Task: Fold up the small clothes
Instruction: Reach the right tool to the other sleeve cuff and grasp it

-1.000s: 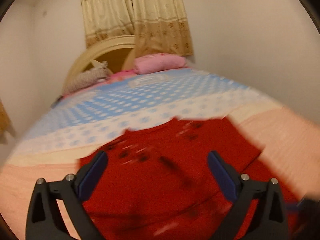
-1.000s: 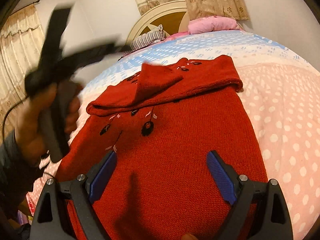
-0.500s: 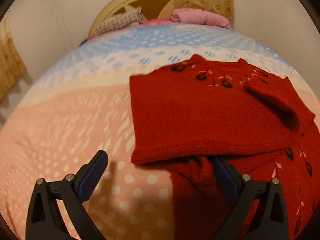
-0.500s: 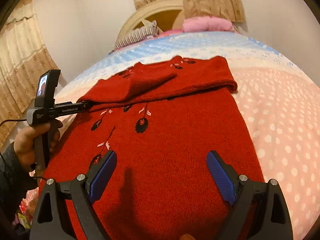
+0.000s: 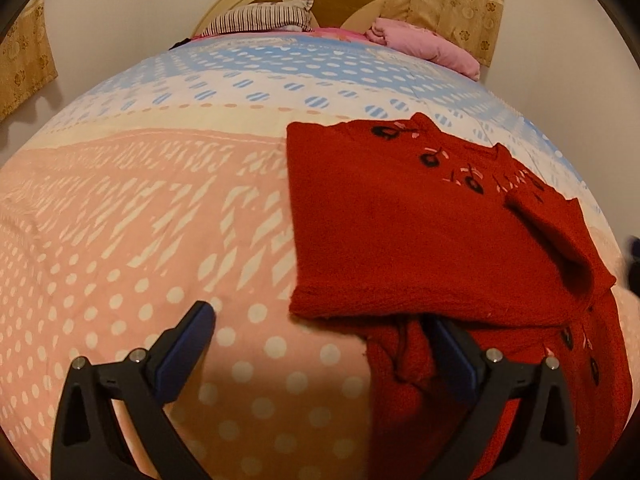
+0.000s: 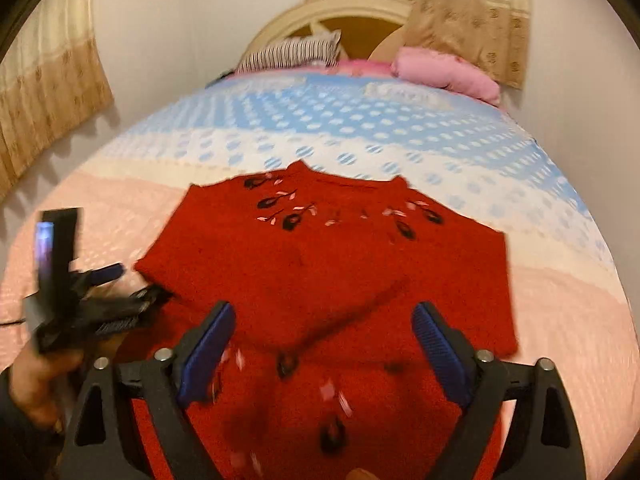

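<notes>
The red sweater (image 5: 420, 232) lies on the bedspread (image 5: 160, 220), its upper part with the dark embroidered flowers already doubled over the body, so a thick folded edge runs across the garment from side to side. Its long axis runs from the neckline at the far end toward the person standing at the foot of the bed.

The left gripper (image 5: 324, 332) hangs low at the sweater's left side, fingers spread and holding nothing; its right finger sits over the lower knit just under the folded edge, its left finger over bare bedspread. So the near-left corner of the fold lies just ahead of it and slightly to its right. That makes the left hand (image 6: 44, 376) the closer one to the cloth's edge.

The right gripper (image 6: 324, 336) is above the middle of the sweater, aimed down along it, with the folded edge crossing between its fingers. Its jaws are closing, yet the pads do not appear to press on any cloth; nothing is gripped.

The right wrist view is smeared, so the left tool shows only as a dark blur at the fold's corner, and I can't say whether it touches the knit. The hem nearest the person is cut off below both views.
</notes>
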